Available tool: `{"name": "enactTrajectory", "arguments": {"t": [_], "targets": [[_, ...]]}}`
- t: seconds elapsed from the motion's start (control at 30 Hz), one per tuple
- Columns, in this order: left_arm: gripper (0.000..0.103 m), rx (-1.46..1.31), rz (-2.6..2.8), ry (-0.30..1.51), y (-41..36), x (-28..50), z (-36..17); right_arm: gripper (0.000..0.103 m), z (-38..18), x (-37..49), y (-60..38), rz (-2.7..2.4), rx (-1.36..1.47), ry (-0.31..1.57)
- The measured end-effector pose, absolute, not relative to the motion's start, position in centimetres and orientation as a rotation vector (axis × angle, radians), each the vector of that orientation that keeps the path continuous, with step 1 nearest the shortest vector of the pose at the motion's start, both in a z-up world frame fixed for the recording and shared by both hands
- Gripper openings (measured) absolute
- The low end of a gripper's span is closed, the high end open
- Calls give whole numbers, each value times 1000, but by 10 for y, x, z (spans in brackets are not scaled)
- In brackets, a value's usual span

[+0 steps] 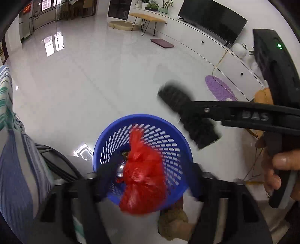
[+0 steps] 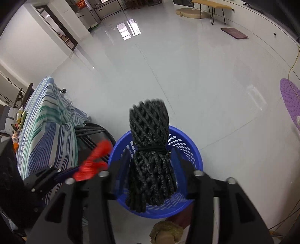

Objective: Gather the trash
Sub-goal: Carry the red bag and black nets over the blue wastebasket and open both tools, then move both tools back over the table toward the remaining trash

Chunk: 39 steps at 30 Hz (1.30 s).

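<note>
A blue basket (image 1: 174, 150) with slotted walls stands on the glossy pale tiled floor (image 1: 84, 84), directly below both grippers. The left gripper (image 1: 150, 180) stands with its jaws set wide; a red plastic bag (image 1: 142, 178), knotted at the top and blurred, lies between them over the basket's mouth, and no pad is seen pressing on it. The right gripper (image 2: 151, 169) has its jaws partly spread on either side of a black foam net bundle (image 2: 150, 150), bound round its middle by a dark band, which hangs above the basket; whether the pads touch it cannot be told. A bed with a striped blue, green and white cover (image 2: 46, 127) stands beside the basket. Farther off are a television (image 1: 211, 20) on a long white cabinet, a small wooden bench (image 1: 146, 17) and a purple mat (image 1: 219, 88).
</note>
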<state>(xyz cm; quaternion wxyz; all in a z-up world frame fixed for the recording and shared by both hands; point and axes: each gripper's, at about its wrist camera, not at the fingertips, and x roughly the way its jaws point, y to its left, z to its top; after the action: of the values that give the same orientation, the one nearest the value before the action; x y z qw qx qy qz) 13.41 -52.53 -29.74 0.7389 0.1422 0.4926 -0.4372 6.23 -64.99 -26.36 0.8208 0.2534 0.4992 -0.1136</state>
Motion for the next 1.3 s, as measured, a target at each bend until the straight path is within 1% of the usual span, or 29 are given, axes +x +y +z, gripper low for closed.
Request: {"name": "enactTrajectory", "arguments": {"t": [0.07, 0.13, 0.17, 0.23, 0.33, 0.37, 0.4, 0.47, 0.53, 0.63, 0.73, 0.77, 0.83, 1.1, 1.3], "targets": [[89, 304, -944, 1056, -526, 134, -297, 62, -264, 58, -657, -257, 559, 1054], [90, 294, -918, 1037, -521, 132, -292, 65, -263, 56, -662, -264, 577, 1045], [90, 287, -913, 1030, -512, 129, -288, 69, -261, 54, -665, -277, 579, 1032], [91, 266, -922, 1000, -500, 122, -273, 73, -255, 50, -667, -297, 568, 1010], [98, 248, -927, 913, -471, 105, -240, 79, -241, 44, -664, -320, 535, 964], [98, 241, -927, 881, -459, 99, -228, 84, -237, 42, -663, -322, 526, 952], [98, 235, -931, 859, -446, 92, -216, 86, -233, 40, -661, -325, 514, 940], [98, 240, -928, 848, -427, 84, -202, 86, -224, 39, -651, -337, 472, 916], [98, 250, -911, 837, -393, 78, -190, 88, -213, 37, -635, -337, 410, 891], [98, 254, -847, 835, -340, 79, -180, 89, -198, 39, -603, -308, 318, 846], [98, 258, -745, 840, -282, 90, -179, 91, -182, 43, -554, -238, 201, 795], [98, 263, -709, 843, -263, 96, -180, 94, -178, 44, -532, -204, 167, 773], [98, 268, -618, 857, -221, 110, -184, 95, -174, 44, -492, -139, 139, 744], [98, 232, -353, 934, -88, 169, -191, 95, -172, 67, -326, 136, 32, 773], [98, 190, -266, 943, -36, 210, -196, 96, -173, 118, -256, 195, -38, 845]]}}
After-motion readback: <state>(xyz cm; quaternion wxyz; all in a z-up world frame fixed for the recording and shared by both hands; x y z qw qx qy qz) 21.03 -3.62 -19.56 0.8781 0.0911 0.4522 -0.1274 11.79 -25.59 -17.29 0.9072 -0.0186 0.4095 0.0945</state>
